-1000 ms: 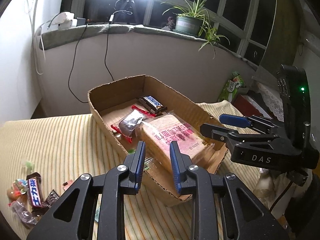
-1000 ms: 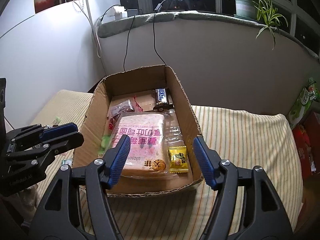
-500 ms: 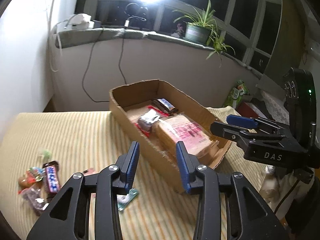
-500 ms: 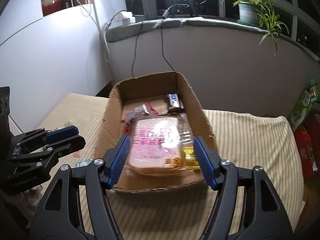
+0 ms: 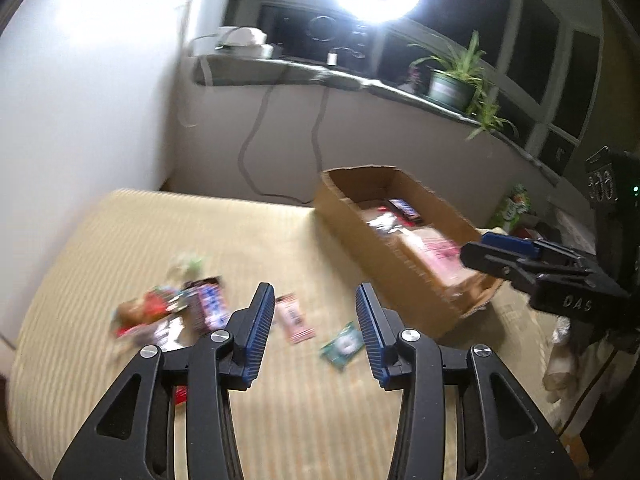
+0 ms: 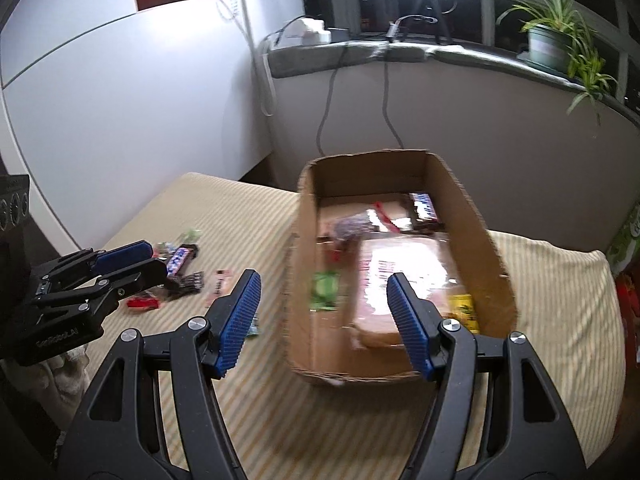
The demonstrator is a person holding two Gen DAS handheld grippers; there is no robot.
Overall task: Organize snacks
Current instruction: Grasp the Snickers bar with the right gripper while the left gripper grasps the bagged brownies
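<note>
Snacks are lying in 2 places: several are already sitting inside the cardboard box (image 6: pixel 404 280), and a loose scatter is waiting on the striped cloth (image 5: pixel 160 240) to the box's left. The step in hand looks like a reach for the next loose piece, not a placing.

The left gripper (image 5: pixel 314 328) is hovering above the cloth with its fingers spread and nothing between them. Just beyond its tips are lying a pink wrapper (image 5: pixel 294 318) and a green packet (image 5: pixel 342 346), both flat on the cloth and apart from each other. Farther left a blue-labelled bar (image 5: pixel 210 306) is sitting in a blurred cluster of small sweets. The right gripper (image 6: pixel 324 320) is also gaping and empty, hanging over the box's near-left wall.

The next move probably calls for dropping the left gripper onto 1 flat wrapper, most likely the pink one or the green one, with the fingers straddling its short side. Thin foil lying flush on cloth gives little edge to catch, so the pinch may need to press into the fabric.

The left wrist view is showing the green packet whole and the loose pile, though smeared by motion. The right wrist view is showing what the other hardly does: the box's interior, with a large pink bread pack (image 6: pixel 404 276), a dark chocolate bar (image 6: pixel 424 210) at the far end, a green sachet (image 6: pixel 325 290) and a yellow sachet (image 6: pixel 464 310).
</note>
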